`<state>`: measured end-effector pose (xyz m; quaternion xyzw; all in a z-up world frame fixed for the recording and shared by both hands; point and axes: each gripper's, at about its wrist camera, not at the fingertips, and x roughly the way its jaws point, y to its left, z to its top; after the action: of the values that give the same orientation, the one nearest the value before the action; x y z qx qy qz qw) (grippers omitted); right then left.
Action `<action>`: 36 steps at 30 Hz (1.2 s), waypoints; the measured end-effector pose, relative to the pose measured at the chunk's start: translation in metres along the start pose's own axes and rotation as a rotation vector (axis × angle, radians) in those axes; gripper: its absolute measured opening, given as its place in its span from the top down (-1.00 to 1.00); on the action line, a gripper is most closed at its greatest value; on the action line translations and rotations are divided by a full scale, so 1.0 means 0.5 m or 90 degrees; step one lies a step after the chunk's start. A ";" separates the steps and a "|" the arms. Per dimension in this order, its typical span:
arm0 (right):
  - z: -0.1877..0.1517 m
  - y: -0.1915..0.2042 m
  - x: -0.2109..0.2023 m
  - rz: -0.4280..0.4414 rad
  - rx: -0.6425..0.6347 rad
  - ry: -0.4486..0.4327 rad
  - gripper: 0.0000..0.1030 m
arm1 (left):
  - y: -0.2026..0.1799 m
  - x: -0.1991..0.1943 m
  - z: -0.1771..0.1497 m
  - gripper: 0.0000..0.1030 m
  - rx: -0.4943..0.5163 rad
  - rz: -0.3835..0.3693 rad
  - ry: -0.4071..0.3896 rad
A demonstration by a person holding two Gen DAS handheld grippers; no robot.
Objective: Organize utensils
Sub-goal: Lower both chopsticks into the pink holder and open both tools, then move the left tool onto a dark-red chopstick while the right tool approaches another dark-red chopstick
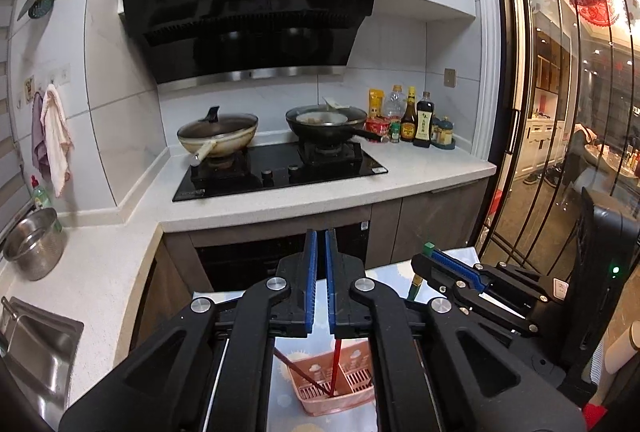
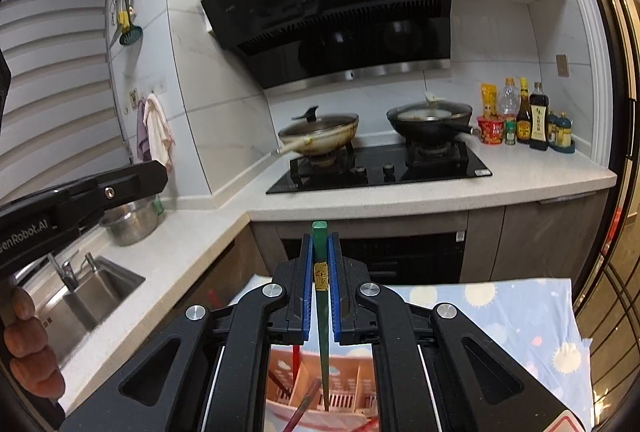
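A pink utensil basket (image 1: pixel 340 390) stands on the patterned cloth below both grippers; it also shows in the right wrist view (image 2: pixel 320 384). Red chopsticks (image 1: pixel 335 366) stand in its compartments. My left gripper (image 1: pixel 321 236) is shut with nothing between its pads, held above the basket. My right gripper (image 2: pixel 320 238) is shut on a green chopstick (image 2: pixel 321 304) with a gold band, held upright with its thin tip down inside the basket. The right gripper also shows in the left wrist view (image 1: pixel 430 252).
A table with a blue sun-patterned cloth (image 2: pixel 520 304) is under the basket. Behind are a counter (image 1: pixel 280 203), a stove with two pans (image 1: pixel 276 167), sauce bottles (image 1: pixel 416 119), a steel pot (image 1: pixel 34 244) and a sink (image 2: pixel 92 292). Glass doors (image 1: pixel 560 111) stand at the right.
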<state>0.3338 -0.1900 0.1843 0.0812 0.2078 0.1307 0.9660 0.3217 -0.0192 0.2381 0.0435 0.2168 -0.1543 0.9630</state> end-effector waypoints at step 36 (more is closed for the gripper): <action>-0.453 -0.143 -0.266 -0.086 0.117 0.185 0.42 | -0.205 0.057 -0.559 -0.17 0.035 -0.090 0.301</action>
<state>0.1369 -0.2731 0.0160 0.1351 0.3613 0.0561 0.9209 0.2007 -0.0822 -0.0280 0.0896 0.4340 -0.2127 0.8709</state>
